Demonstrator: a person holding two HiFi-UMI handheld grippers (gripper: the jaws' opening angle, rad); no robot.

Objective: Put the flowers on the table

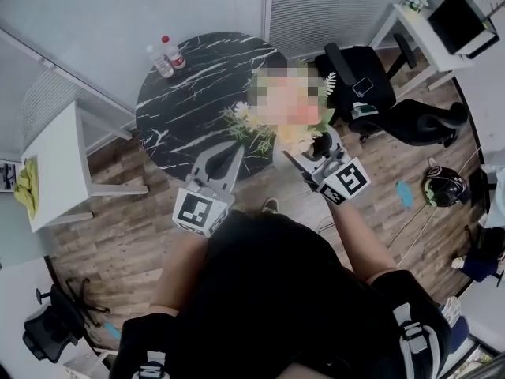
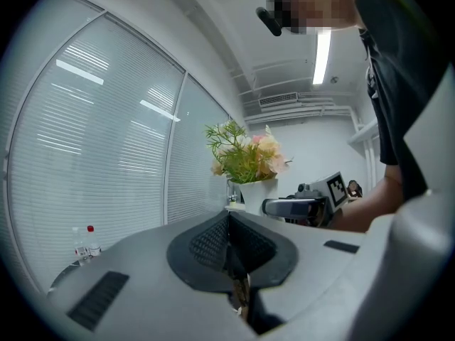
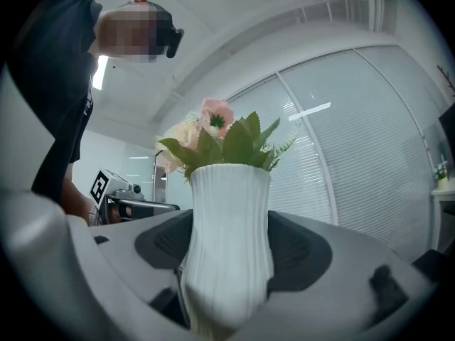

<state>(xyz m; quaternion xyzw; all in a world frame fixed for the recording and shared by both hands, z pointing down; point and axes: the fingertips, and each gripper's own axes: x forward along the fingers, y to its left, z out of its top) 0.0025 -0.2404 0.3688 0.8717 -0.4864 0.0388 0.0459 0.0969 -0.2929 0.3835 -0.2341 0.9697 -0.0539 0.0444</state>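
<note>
**While gripped by the right gripper, flowers sit at the table's near right rim**

As seen from the head view, the right gripper (image 1: 306, 159) holds the flowers (image 3: 220, 137) over the near right rim of the round black marble table (image 1: 189, 109). Its fingers grasp the white ribbed vase (image 3: 227, 247) on both sides, vase upright. Whether the vase base touches the table cannot be told. Left gripper (image 2: 229, 226): fingers clenched together, nothing between them, at the table's near edge, left of the flowers. Two bottles (image 1: 167, 58) stand at the far edge.
</note>
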